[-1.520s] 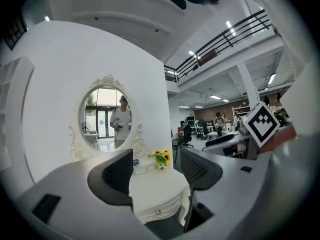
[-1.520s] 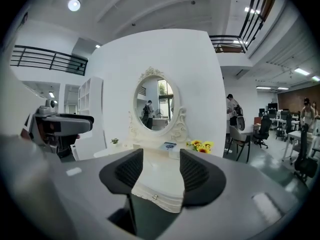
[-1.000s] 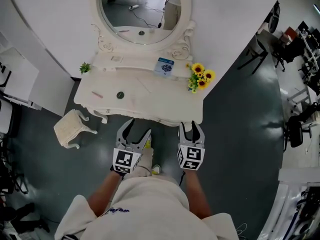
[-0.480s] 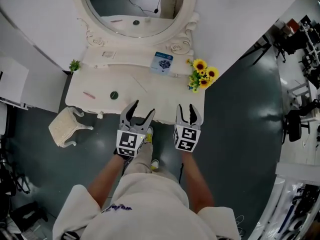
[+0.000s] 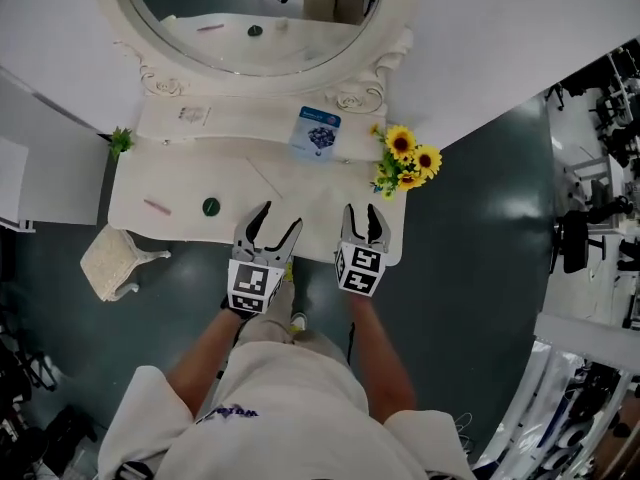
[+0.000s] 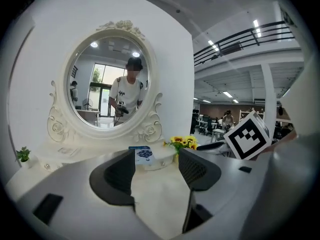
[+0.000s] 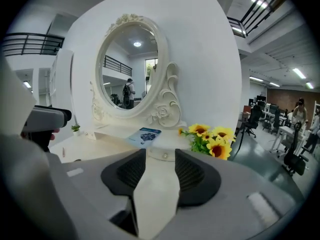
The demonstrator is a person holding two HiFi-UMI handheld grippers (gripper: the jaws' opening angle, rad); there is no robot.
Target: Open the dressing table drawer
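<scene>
The white dressing table (image 5: pixel 180 183) stands in front of me under an oval mirror (image 5: pixel 250 18). A small drawer with a round knob (image 7: pixel 164 155) sits in the raised shelf below the mirror, and its knob (image 6: pixel 161 163) also shows in the left gripper view. Both grippers hover over the table's front edge and point at that shelf. My left gripper (image 5: pixel 278 218) (image 6: pixel 157 169) is open and closing, with nothing between its jaws. My right gripper (image 5: pixel 361 211) (image 7: pixel 160 169) is open but narrower, also closing on nothing.
A blue card (image 5: pixel 318 133) leans on the shelf and sunflowers (image 5: pixel 405 158) stand at the table's right end. A green disc (image 5: pixel 210 206) and a pink stick (image 5: pixel 157 207) lie on the left half. A small white stool (image 5: pixel 112 260) stands on the floor at the left.
Both grippers have moved forward from over the floor in front of the table to over its front edge. The table and mirror have come closer in the head view.
</scene>
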